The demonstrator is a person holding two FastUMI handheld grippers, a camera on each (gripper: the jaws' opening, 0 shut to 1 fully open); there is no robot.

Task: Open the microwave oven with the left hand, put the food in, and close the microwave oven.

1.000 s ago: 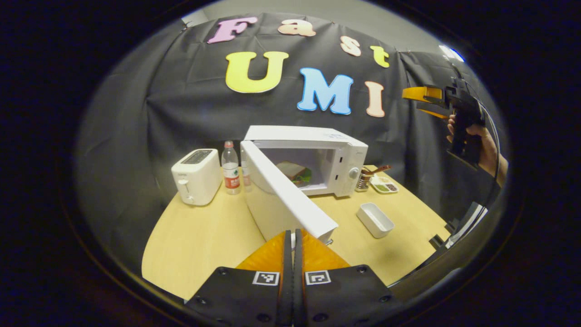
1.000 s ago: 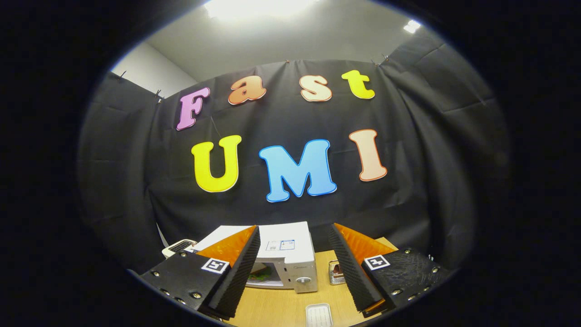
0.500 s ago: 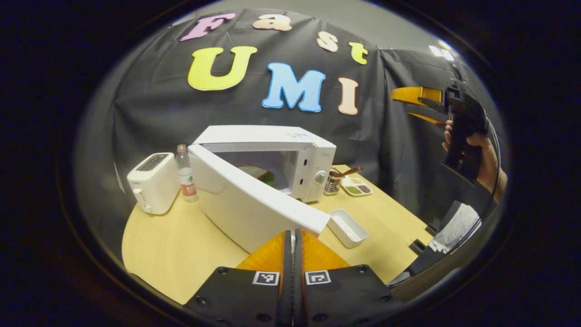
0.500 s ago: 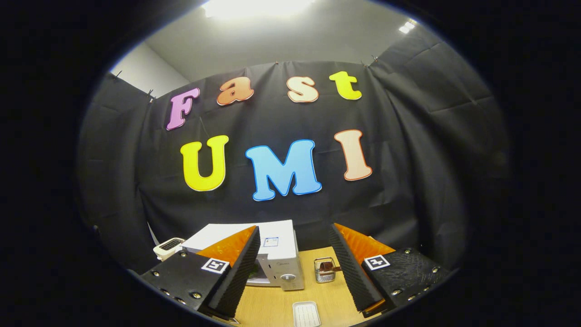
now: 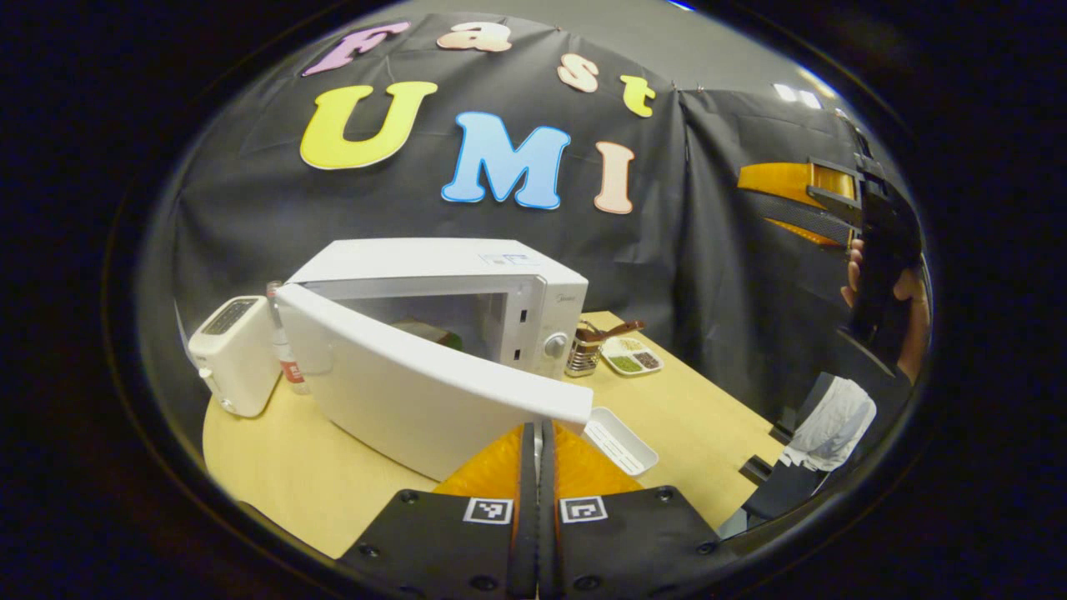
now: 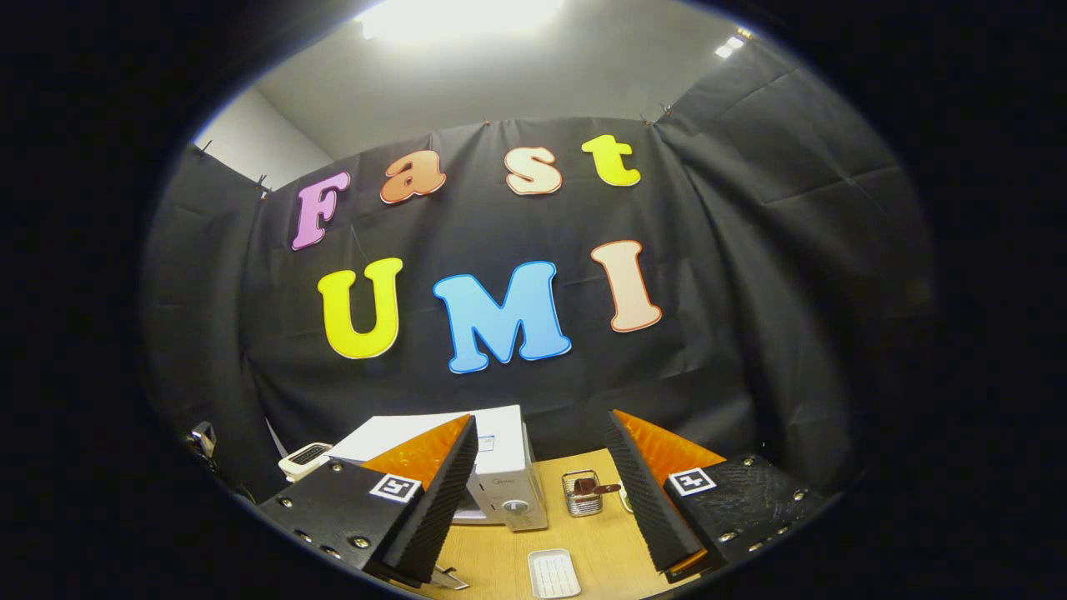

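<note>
The white microwave (image 5: 433,262) stands on the wooden table (image 5: 333,475) with its door (image 5: 408,392) partly open, swung across the opening. Behind the door, a bit of the food (image 5: 435,333) shows inside the cavity. My left gripper (image 5: 538,429) is shut, its tips right at the door's free edge. My right gripper (image 6: 540,421) is open with nothing between its fingers, held high above the table and looking over the microwave (image 6: 500,471). In the left gripper view, that right gripper (image 5: 788,200) sits far right, gripped by a hand (image 5: 904,287).
A white toaster (image 5: 233,354) and a water bottle (image 5: 285,362) stand left of the microwave. To its right are a cutlery holder (image 5: 583,354), a sectioned dish (image 5: 632,356) and an empty white tray (image 5: 621,440). The table's right edge is close behind.
The microwave door has swung further toward the opening, with my shut left gripper following its free edge. The right gripper stays raised and open, its view drifting slightly right.
</note>
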